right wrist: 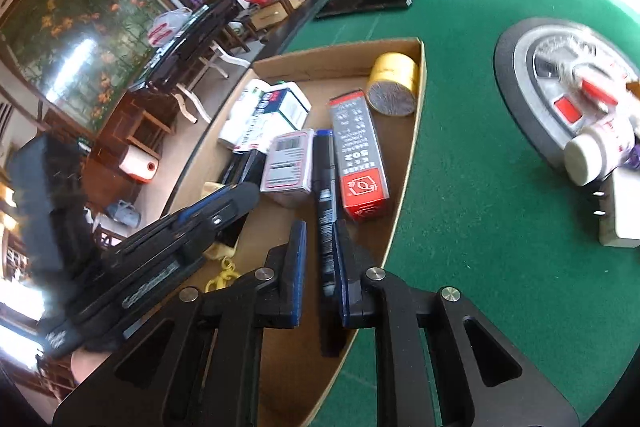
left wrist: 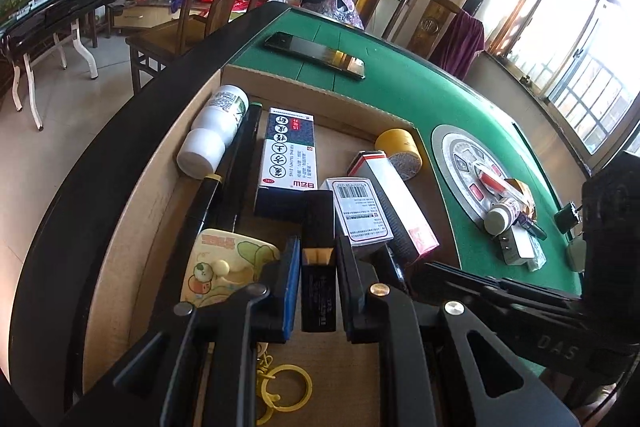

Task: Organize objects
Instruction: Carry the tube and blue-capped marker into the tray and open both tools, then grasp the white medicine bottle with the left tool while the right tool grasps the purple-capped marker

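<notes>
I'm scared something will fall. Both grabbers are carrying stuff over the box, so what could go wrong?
1. The right gripper pinches the marker near one end, so it could swing or slip out.
2. The cardboard box is crowded; dropping the marker could knock the red glue box.
3. The left gripper, holding a black stick, is close; the two could bump.
</notes>
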A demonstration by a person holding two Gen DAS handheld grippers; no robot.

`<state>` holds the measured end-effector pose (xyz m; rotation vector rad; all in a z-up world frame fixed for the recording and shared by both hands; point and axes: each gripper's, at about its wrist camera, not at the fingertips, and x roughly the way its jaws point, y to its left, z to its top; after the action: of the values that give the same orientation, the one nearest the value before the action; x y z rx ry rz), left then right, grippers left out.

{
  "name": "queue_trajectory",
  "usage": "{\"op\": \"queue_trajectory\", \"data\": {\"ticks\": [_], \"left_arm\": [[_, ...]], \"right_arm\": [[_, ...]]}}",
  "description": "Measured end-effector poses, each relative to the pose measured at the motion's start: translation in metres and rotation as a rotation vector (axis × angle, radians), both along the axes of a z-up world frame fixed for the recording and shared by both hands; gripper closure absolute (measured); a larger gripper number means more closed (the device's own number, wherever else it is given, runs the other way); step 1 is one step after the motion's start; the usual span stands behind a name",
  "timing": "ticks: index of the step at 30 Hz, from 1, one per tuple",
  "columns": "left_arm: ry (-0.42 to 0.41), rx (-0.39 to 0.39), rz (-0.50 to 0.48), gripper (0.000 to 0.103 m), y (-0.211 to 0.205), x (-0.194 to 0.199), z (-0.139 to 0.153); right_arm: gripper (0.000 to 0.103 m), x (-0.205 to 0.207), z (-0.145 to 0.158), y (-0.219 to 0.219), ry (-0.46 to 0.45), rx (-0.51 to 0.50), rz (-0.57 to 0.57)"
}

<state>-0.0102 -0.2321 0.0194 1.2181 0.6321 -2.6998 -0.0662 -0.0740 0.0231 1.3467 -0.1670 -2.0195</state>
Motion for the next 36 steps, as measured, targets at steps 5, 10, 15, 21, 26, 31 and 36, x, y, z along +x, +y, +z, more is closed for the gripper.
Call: {"op": "queue_trajectory", "data": {"ticks": [5, 10, 15, 21, 26, 31, 36], "left_arm": [[-0.006, -0.011, -0.001, 0.086, 0.001, -0.001, 0.001], [0.006, -0.031, -0.002, 0.085, 0.006, 0.002, 0.006], [0.020, -0.037, -0.014, 0.074, 0.015, 0.003, 0.017], [0.055, -0.108, -0.062, 0.052, 0.044, 0.004, 0.035], [0.076, -0.166, -0.155, 0.048, 0.081, -0.003, 0.046], [0.061, -0.193, -0.238, 0.048, 0.122, -0.015, 0.041], [0.038, -0.229, -0.304, 0.048, 0.152, -0.024, 0.037]], "right_arm": [[0.090, -0.003, -0.006, -0.007, 0.004, 0.005, -0.005], [0.090, -0.001, -0.001, 0.000, -0.011, -0.052, -0.003], [0.089, 0.004, 0.004, 0.021, -0.018, -0.111, -0.019], [0.089, -0.006, 0.008, 0.074, -0.017, -0.154, -0.097], [0.088, -0.032, 0.015, 0.158, 0.048, -0.132, -0.269], [0.083, -0.075, 0.007, 0.253, 0.071, -0.046, -0.479], [0.082, -0.096, -0.015, 0.293, -0.028, -0.099, -0.496]]}}
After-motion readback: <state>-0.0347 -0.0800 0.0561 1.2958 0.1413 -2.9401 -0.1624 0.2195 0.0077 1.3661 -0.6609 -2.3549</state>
